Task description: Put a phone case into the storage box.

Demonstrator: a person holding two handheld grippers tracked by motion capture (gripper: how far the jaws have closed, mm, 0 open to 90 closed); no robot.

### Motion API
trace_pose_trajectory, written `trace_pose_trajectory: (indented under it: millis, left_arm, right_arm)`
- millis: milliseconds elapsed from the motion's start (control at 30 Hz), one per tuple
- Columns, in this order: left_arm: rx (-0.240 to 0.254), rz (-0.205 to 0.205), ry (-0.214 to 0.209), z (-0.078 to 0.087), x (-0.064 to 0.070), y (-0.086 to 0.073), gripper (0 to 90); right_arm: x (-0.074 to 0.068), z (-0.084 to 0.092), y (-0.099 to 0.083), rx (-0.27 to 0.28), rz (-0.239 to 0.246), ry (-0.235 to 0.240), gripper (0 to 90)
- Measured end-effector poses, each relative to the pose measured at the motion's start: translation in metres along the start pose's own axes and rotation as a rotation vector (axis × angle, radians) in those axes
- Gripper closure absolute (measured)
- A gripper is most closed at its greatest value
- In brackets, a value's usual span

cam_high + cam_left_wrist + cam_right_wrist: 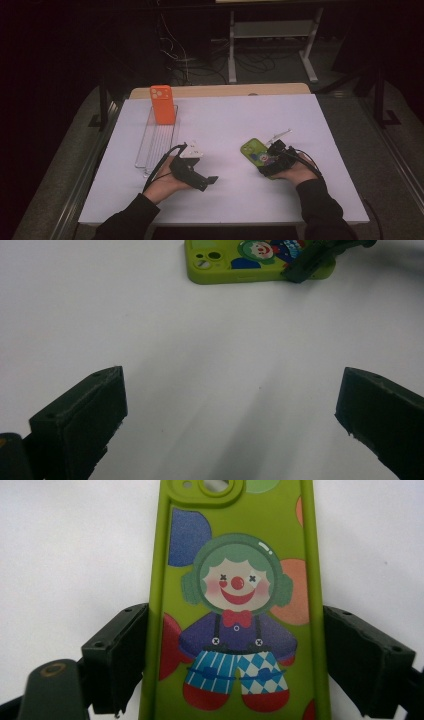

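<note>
The right gripper (235, 665) straddles the lower half of the green phone case (235, 605), one black jaw at each long edge. The jaws look to be touching or just about touching the rims, but whether they already press I cannot tell. The case lies flat on the white table (225, 195), printed back up, camera cutout at the far end.

I judge it light and slightly flexible, with a matte, rubbery skin that should not slip; squeezed hard across its width, it may bow. The long side rims, near mid-length, look the best hold.

To the left of the case, the left gripper (202, 180) rests, jaws wide apart and empty. Farther off, left of the case, an orange phone case (163, 104) stands in a clear tray (150, 150).
</note>
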State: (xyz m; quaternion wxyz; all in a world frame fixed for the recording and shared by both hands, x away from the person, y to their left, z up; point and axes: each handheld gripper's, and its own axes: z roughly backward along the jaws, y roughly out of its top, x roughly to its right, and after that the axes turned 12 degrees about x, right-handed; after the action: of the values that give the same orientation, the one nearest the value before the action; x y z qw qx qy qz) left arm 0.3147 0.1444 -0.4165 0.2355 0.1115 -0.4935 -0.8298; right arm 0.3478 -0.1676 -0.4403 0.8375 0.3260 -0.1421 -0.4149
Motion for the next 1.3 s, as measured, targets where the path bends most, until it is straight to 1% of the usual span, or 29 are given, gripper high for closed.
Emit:
trace_pose_trajectory:
  millis: [67,100,167,267,300,367,400,467,500,533,567,600,667,700,733,767,833,867,933,1000,1067,1100,1133,1167,1200,1233,1300]
  left_arm:
    - [0.002,0.001,-0.001,0.0,-0.001,0.0,0.0]
    - [0.011,0.017,0.001,0.0,0.0,0.001,0.0]
    - [0.01,0.026,-0.009,0.0,0.0,0.002,0.0]
    - [0.0,0.008,-0.015,0.002,-0.002,0.007,0.0]
    - [0.006,0.01,-0.015,0.003,-0.002,0.009,0.0]
    - [0.012,0.004,-0.022,0.004,-0.005,0.014,0.0]
    - [0.018,0.006,-0.026,0.004,-0.005,0.017,0.0]
    - [0.014,-0.016,-0.04,0.006,-0.009,0.022,0.0]
    - [0.017,-0.013,-0.045,0.007,-0.009,0.023,0.0]
    - [0.013,-0.026,-0.055,0.008,-0.011,0.025,0.0]
    - [0.011,-0.028,-0.061,0.009,-0.012,0.028,0.0]
    - [0.006,-0.043,-0.074,0.01,-0.014,0.03,0.0]
    - [0.003,-0.058,-0.093,0.012,-0.017,0.035,0.0]
    - [0.008,-0.068,-0.096,0.012,-0.018,0.038,0.0]
    - [0.012,-0.08,-0.102,0.013,-0.02,0.041,0.0]
    - [0.016,-0.082,-0.108,0.013,-0.021,0.044,0.0]
    - [0.024,-0.087,-0.122,0.014,-0.024,0.049,0.0]
    - [0.026,-0.097,-0.13,0.014,-0.025,0.052,0.0]
    - [0.036,-0.11,-0.145,0.014,-0.026,0.056,0.0]
    - [0.031,-0.128,-0.159,0.014,-0.027,0.06,0.0]
    - [0.034,-0.14,-0.182,0.013,-0.027,0.063,0.0]
    - [0.027,-0.154,-0.194,0.013,-0.027,0.065,0.0]
    - [0.033,-0.157,-0.204,0.013,-0.026,0.067,0.0]
    - [0.025,-0.171,-0.213,0.013,-0.027,0.068,0.0]
    - [0.028,-0.164,-0.219,0.012,-0.026,0.07,0.0]
    - [0.026,-0.173,-0.229,0.012,-0.026,0.071,0.0]
    - [0.02,-0.178,-0.247,0.01,-0.025,0.073,0.0]
  right_arm:
    - [0.001,0.0,0.0,0.001,-0.001,0.003,15.2]
    - [0.001,0.001,0.0,0.001,-0.004,0.006,15.2]
    - [0.004,0.002,0.0,0.002,-0.012,0.025,15.2]
    - [0.009,0.007,0.003,0.014,-0.015,0.03,15.3]
    - [0.01,0.009,0.004,0.022,-0.015,0.034,15.3]
    - [0.013,0.015,0.008,0.045,-0.009,0.052,15.2]
    - [0.013,0.017,0.01,0.045,-0.008,0.063,15.2]
    - [0.015,0.021,0.013,0.056,0.023,0.07,15.2]
    - [0.015,0.023,0.014,0.057,0.028,0.083,15.2]
    - [0.015,0.025,0.016,0.067,0.037,0.087,15.2]
    - [0.016,0.026,0.017,0.075,0.051,0.094,15.2]
    - [0.015,0.028,0.019,0.075,0.059,0.105,15.2]
    - [0.014,0.03,0.022,0.08,0.098,0.126,15.2]
    - [0.014,0.031,0.023,0.078,0.102,0.138,15.2]
    - [0.013,0.032,0.025,0.075,0.125,0.15,15.2]
    - [0.012,0.033,0.027,0.077,0.148,0.165,15.2]
    - [0.009,0.034,0.03,0.077,0.169,0.19,15.2]
    - [0.007,0.035,0.031,0.077,0.18,0.201,15.2]
    - [0.002,0.037,0.035,0.075,0.218,0.221,15.2]
    - [-0.002,0.038,0.038,0.079,0.256,0.233,15.2]
    - [-0.005,0.038,0.041,0.09,0.305,0.253,15.2]
    - [-0.007,0.038,0.042,0.087,0.311,0.263,15.1]
    - [-0.009,0.038,0.043,0.082,0.319,0.28,15.2]
    - [-0.011,0.037,0.044,0.08,0.332,0.294,15.2]
    - [-0.013,0.036,0.045,0.078,0.351,0.311,15.2]
    - [-0.015,0.035,0.046,0.077,0.369,0.325,15.2]
    - [-0.019,0.033,0.048,0.074,0.396,0.346,15.1]
